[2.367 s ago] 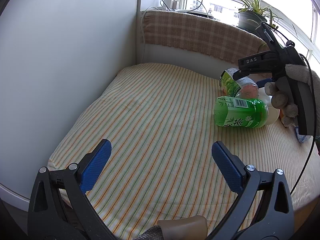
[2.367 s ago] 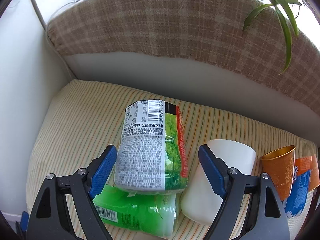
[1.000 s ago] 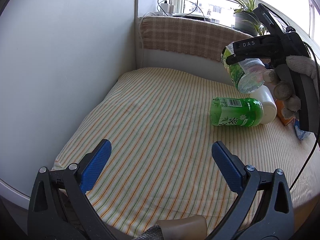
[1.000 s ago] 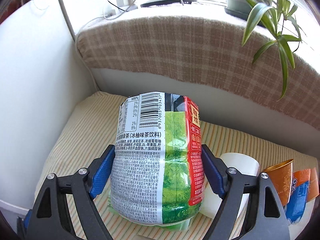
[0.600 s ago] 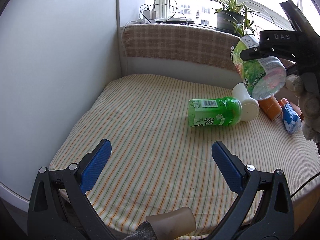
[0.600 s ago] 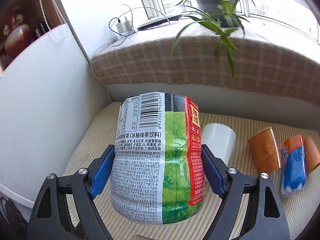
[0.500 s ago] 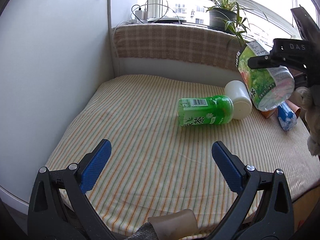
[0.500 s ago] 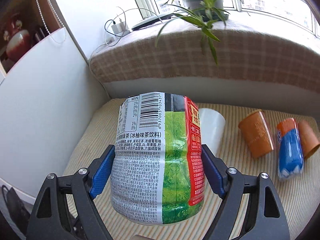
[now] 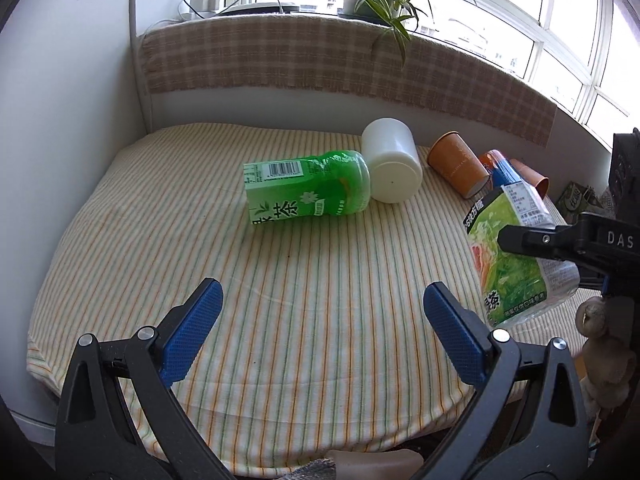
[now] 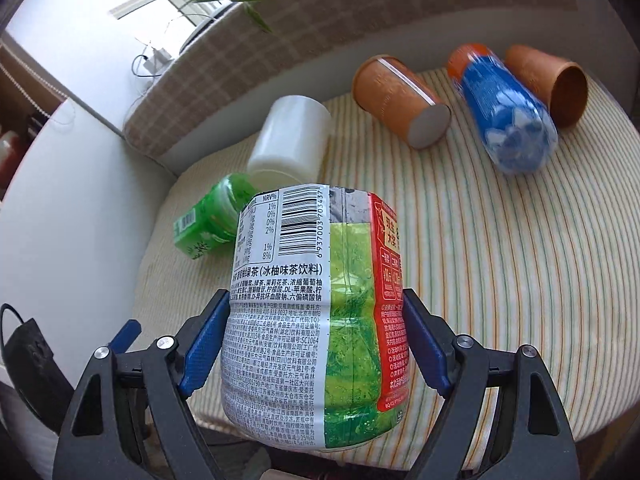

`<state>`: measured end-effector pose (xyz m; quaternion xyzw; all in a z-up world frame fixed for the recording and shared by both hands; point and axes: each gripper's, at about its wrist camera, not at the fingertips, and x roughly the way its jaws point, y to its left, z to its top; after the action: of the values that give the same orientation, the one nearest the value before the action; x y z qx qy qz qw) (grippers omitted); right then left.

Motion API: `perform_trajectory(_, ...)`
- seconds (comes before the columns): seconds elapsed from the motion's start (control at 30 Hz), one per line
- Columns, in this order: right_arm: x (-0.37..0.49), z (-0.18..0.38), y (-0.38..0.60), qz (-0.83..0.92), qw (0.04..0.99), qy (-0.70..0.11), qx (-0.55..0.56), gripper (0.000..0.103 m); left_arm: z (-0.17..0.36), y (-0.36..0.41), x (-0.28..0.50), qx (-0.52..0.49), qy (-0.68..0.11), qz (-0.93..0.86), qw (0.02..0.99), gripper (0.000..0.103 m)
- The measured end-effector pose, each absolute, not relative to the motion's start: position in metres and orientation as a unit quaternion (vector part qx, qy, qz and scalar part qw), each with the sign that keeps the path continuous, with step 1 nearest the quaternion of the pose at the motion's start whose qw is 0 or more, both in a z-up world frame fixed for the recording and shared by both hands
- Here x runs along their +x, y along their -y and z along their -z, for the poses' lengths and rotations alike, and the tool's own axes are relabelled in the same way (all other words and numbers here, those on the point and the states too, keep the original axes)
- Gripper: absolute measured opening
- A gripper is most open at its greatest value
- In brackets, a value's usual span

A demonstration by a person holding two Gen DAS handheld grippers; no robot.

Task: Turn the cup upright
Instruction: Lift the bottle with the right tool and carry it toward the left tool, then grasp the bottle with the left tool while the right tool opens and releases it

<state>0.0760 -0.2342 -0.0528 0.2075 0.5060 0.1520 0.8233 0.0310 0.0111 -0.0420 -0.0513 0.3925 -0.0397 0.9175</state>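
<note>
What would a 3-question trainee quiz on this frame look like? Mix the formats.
1. True or false: the right gripper holds a labelled bottle cup clear of the striped cloth.
2. The white cup touches: A) the green tea cup B) the blue bottle C) the plant pot
3. Fill in: the left gripper's jaws are ____.

Key: 1 true; 2 A; 3 open

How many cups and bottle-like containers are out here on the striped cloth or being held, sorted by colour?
Green: 2, the labelled green container clamped in the right gripper and the green one lying on the cloth.
White: 1, the white cup on its side.
Orange: 2, one near cup, one far cup.
Blue: 1, the blue bottle.
Total: 6.
</note>
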Motion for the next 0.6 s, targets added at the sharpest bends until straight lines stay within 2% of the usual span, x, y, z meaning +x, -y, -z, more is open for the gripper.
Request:
perform_trajectory(0.27, 0.081, 0.08, 0.243, -0.137, 0.807, -0.528, 0.227, 0.083, 0.047, 0.001, 0.033, -0.055, -0.413, 0.064, 0.907, 0.102)
perform_trajectory(0.6, 0.084, 0.072, 0.242, -0.144, 0.825, -0.511, 0.193, 0.084, 0.047, 0.001, 0.041, -0.094, -0.445, 0.102, 0.885, 0.102)
